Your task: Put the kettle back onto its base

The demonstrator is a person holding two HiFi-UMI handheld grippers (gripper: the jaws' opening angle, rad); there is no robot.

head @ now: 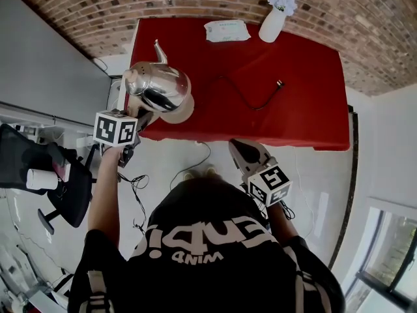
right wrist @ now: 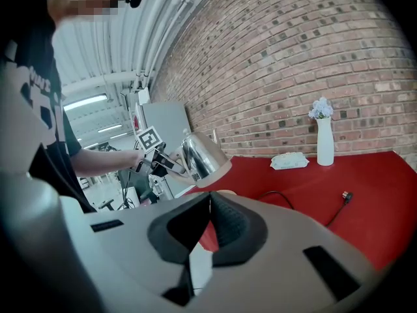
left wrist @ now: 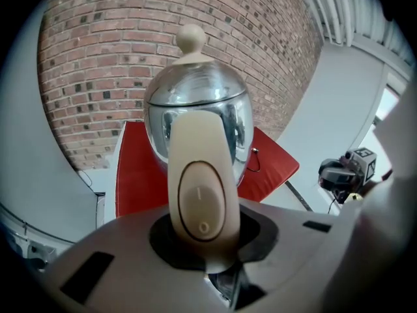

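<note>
- While the left gripper (left wrist: 207, 259) is clamping narrowly on the cream handle of the kettle (head: 158, 87), the kettle is hanging tilted in the air over the near left corner of the red table (head: 306, 109), not yet seated.
- Just below it a cream disc is showing, which I am taking to be the base (head: 183, 113). It is partly covered, so I am not claiming this for certain.
- Doing this step well is looking like a matter of levelling the kettle first and centring its underside over the disc. After that it is lowering straight and slowly, with the grip firm until the kettle is sitting flat.
- Nothing is sitting between the jaws of the right gripper (right wrist: 210, 199), which are lying together, and it is hovering near the table's front edge.
- Counting: one kettle, one base, one power cord (head: 255, 107), one white vase (head: 272, 23) with flowers, one packet of wipes (head: 227, 30), two grippers.
</note>
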